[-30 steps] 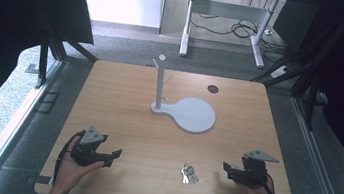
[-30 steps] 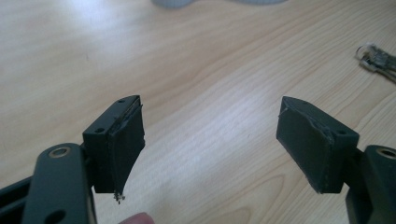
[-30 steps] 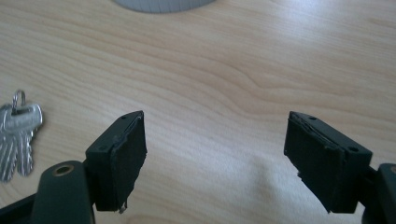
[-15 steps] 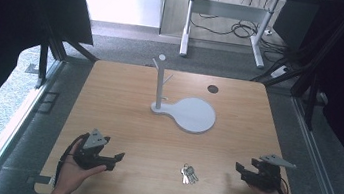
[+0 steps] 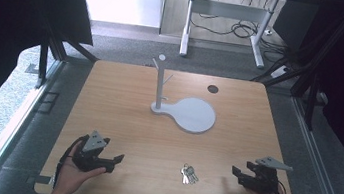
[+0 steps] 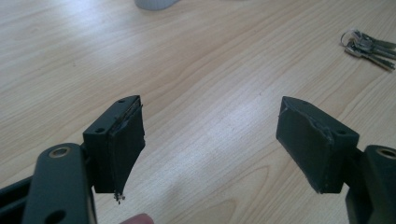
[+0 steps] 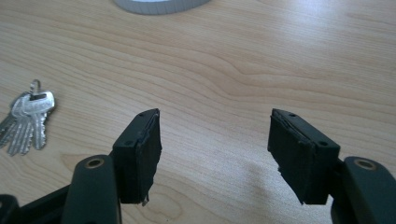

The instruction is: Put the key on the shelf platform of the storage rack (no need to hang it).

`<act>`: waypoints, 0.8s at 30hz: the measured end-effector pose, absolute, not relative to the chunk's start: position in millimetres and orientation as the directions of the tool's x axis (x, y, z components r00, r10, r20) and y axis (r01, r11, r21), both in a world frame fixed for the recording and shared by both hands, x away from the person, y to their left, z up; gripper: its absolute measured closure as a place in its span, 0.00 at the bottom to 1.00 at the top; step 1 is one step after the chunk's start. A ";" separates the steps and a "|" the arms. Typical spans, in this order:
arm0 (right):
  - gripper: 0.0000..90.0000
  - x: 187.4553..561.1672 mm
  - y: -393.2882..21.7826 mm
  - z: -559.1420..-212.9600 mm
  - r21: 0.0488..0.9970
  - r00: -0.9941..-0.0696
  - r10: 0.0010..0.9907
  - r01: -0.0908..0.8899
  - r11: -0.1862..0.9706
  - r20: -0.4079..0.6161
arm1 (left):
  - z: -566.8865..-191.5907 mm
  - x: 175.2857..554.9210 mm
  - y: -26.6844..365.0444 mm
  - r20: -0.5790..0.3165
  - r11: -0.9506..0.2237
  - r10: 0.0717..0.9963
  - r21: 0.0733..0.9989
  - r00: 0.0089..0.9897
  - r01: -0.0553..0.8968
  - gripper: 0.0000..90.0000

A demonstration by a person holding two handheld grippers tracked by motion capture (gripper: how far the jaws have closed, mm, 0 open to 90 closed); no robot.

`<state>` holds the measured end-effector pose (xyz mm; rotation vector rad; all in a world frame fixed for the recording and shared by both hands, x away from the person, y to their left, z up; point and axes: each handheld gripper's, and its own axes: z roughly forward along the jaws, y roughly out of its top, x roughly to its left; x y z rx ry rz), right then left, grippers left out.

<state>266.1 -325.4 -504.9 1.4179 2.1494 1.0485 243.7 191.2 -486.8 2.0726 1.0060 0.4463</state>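
A bunch of silver keys (image 5: 189,174) lies flat on the wooden table (image 5: 124,101) near its front edge, between my two grippers. My left gripper (image 5: 114,164) rests low at the front left, open, and the keys (image 6: 369,44) lie far off to its upper right. In its own view the left gripper (image 6: 210,140) has bare wood between the jaws. My right gripper (image 5: 238,175) sits at the front right, open; its jaws have just been closing slightly with nothing between them. The keys (image 7: 28,121) lie left of the right gripper (image 7: 215,149).
A grey stand (image 5: 193,115) with a round flat base and an upright post with pegs (image 5: 161,78) stands at mid table. A small dark round hole (image 5: 213,89) sits at the back right. Dark curtains flank both sides, and desk legs and cables lie beyond.
My right gripper has shifted a little to the right and toward the near edge. The left gripper and the keys have stayed put.
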 end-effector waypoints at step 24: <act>0.51 303.2 -249.4 -455.5 0.505 -0.625 0.779 0.688 0.521 0.047 | -494.1 245.6 186.0 -0.045 -0.431 0.743 0.732 0.668 0.528 0.27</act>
